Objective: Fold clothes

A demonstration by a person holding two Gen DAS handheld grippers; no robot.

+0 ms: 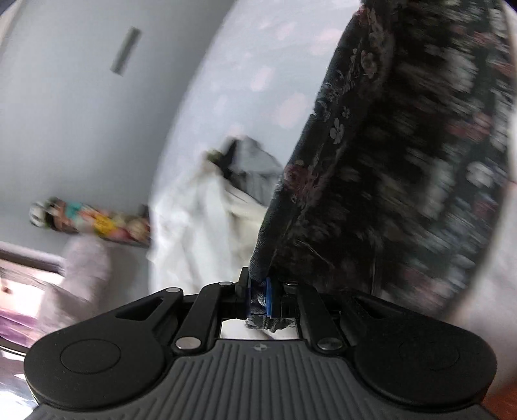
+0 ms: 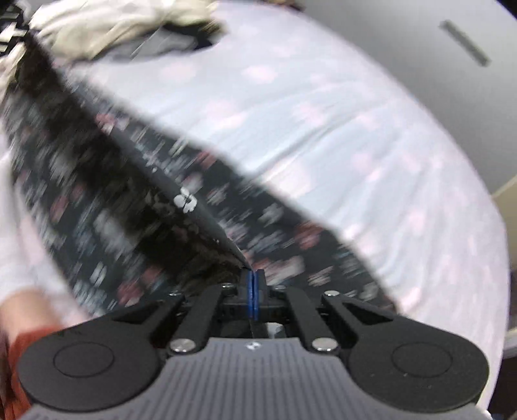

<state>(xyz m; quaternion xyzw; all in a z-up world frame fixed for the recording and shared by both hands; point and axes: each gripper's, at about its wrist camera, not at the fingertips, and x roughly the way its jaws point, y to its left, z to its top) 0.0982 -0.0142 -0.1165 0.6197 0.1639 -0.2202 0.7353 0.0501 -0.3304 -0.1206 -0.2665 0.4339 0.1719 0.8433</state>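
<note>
A: Left wrist view first. What is hard to read there?

B: Most of it is smeared by motion. The left gripper point(image 1: 258, 292) has its fingers clamped on a bunched edge of the dark floral garment point(image 1: 387, 161), a scrap of the cloth poking out behind the blue pads. From the fingers the garment rises up and to the right, and its far end is cut off at the top of the frame. The flower print is sharp only near the fold closest to the fingers; further right it blurs into streaks.

A: And behind the garment?

B: The bed point(image 1: 268, 64), under a pale sheet with faint pink blotches, lies left of the garment. A heap of white and grey clothes point(image 1: 226, 200) sits on it, just left of the garment's lower edge; single pieces cannot be told apart. Further left is a colourful blurred object point(image 1: 97, 223) I cannot identify.

A: Now the right wrist view.

B: The right gripper point(image 2: 253, 279) has its fingers pressed together on a thin corner of the same garment point(image 2: 129, 194), which stretches up and left from them, over the bed point(image 2: 355, 129). Only this view shows the sheet spreading wide to the right of the garment. The heap point(image 2: 113, 26) appears beyond the garment's far end, partly cropped.
</note>
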